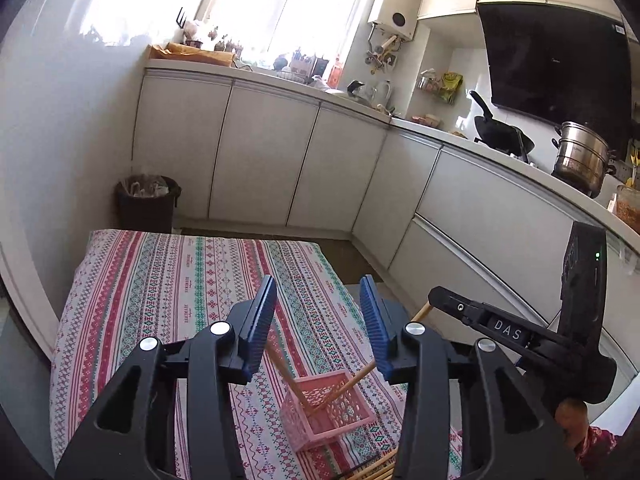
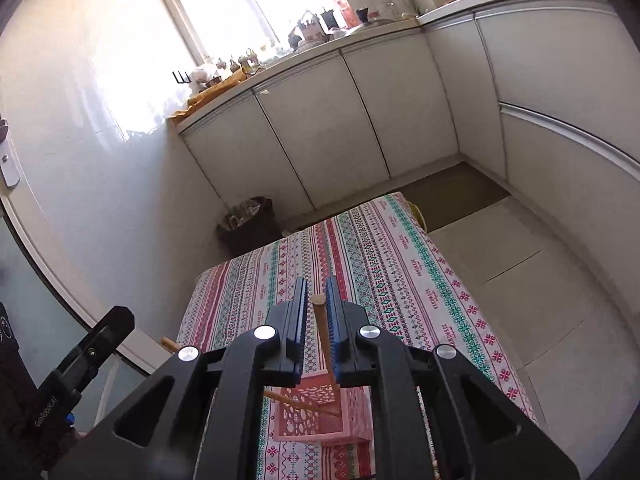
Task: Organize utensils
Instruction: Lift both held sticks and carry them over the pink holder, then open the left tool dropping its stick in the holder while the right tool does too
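A pink lattice basket [image 1: 332, 416] [image 2: 320, 412] sits on the striped tablecloth [image 1: 160, 300] at the near end of the table. Two wooden chopsticks stand in it. One chopstick [image 1: 290, 380] [image 2: 296, 402] leans left and passes free between the blue pads of my left gripper [image 1: 318, 320] [image 2: 120, 316], which is open above the basket. The other chopstick [image 1: 352, 380] [image 2: 322, 328] leans right with its lower end in the basket. My right gripper [image 2: 317, 308] [image 1: 436, 294] is shut on its upper end.
Several loose chopsticks [image 1: 376, 468] lie at the table's near edge. A dark trash bin [image 1: 146, 204] stands past the table's far left corner. White cabinets [image 1: 272, 160] line the back and right, with a wok [image 1: 500, 132] and steel pot [image 1: 584, 156] on the counter. A hand [image 1: 572, 412] shows lower right.
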The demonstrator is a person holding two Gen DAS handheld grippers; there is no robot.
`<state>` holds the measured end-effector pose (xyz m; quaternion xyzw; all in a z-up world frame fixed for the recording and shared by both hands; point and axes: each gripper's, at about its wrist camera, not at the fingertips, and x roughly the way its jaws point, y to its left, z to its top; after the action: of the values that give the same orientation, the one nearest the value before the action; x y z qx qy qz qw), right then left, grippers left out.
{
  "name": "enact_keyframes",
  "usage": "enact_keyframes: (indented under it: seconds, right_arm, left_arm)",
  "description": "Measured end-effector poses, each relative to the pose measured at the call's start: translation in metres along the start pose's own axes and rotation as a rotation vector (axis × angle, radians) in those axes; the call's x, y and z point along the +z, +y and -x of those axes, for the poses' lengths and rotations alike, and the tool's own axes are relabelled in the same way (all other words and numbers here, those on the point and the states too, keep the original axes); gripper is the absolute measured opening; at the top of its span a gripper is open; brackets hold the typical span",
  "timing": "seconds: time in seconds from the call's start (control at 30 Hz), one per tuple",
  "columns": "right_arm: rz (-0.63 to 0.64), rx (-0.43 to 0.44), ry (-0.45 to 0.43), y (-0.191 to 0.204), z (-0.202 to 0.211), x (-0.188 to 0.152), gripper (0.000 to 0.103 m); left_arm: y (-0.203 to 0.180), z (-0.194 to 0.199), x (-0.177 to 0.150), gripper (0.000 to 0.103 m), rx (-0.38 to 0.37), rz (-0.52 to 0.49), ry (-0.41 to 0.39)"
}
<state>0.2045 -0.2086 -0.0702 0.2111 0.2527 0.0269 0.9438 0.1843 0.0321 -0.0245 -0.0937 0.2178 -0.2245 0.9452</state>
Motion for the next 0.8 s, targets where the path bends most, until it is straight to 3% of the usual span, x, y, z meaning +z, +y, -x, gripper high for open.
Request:
enact_keyframes:
  seconds: [0.07, 0.17, 0.3, 0.37, 0.43, 0.5, 0.6, 0.8]
  right_arm:
    - [-0.01, -0.002, -0.015, -0.002, 0.007, 0.003, 0.016]
    - [-0.044, 0.008, -0.055, -0.008, 0.02, 0.006, 0.03]
    - [-0.077, 0.021, -0.112, -0.014, 0.047, 0.006, 0.039]
    - [-0.096, 0.025, -0.134, -0.018, 0.061, 0.001, 0.053]
    - [-0.114, 0.022, -0.176, -0.021, 0.075, -0.006, 0.076]
    - [-0.119, -0.006, -0.232, -0.022, 0.089, -0.012, 0.085]
    - [-0.091, -0.053, -0.283, -0.018, 0.103, -0.016, 0.091]
    - [-0.028, -0.132, -0.355, -0.011, 0.123, -0.031, 0.096]
  left_arm:
    - [-0.001, 0.007, 0.003, 0.044, -0.008, 0.003, -0.02]
    - [-0.005, 0.02, 0.009, 0.045, -0.024, -0.008, -0.059]
    - [-0.014, 0.043, 0.015, 0.059, -0.08, -0.042, -0.108]
    - [-0.022, 0.051, 0.016, 0.064, -0.112, -0.081, -0.119]
    - [-0.03, 0.058, 0.013, 0.076, -0.121, -0.116, -0.13]
    - [-0.035, 0.061, 0.01, 0.084, -0.13, -0.139, -0.133]
    - [-0.043, 0.062, 0.002, 0.093, -0.121, -0.17, -0.136]
    - [-0.049, 0.064, -0.005, 0.096, -0.112, -0.191, -0.129]
